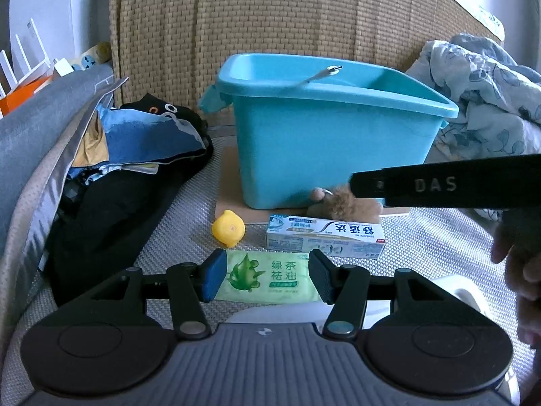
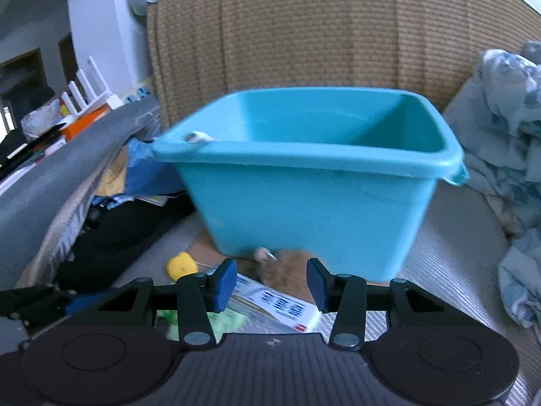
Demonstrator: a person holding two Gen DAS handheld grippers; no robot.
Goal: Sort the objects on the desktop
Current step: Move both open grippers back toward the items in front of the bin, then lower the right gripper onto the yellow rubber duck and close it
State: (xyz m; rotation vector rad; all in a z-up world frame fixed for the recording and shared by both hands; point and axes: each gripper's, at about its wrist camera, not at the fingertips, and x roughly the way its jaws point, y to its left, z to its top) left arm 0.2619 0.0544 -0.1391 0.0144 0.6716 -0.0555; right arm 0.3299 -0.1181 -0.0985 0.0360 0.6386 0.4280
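Observation:
A teal plastic bin (image 1: 324, 145) stands on a grey mesh surface, with a grey rod (image 1: 318, 76) leaning on its rim. In front of it lie a yellow toy (image 1: 228, 228), a white toothpaste box (image 1: 326, 237), a brown plush toy (image 1: 341, 203) and a green wipes pack (image 1: 270, 275). My left gripper (image 1: 267, 275) is open, its pads on either side of the wipes pack, just above it. My right gripper (image 2: 272, 286) is open and empty, above the toothpaste box (image 2: 274, 304), facing the bin (image 2: 314, 182). The right gripper's black body (image 1: 446, 186) crosses the left wrist view.
A pile of dark clothes and a blue printed bag (image 1: 135, 155) lies at the left beside a grey cushion (image 1: 37, 118). A rumpled blue floral blanket (image 1: 487, 94) lies at the right. A woven brown backrest (image 1: 270, 17) rises behind the bin. A cardboard sheet (image 1: 230, 196) lies under the bin.

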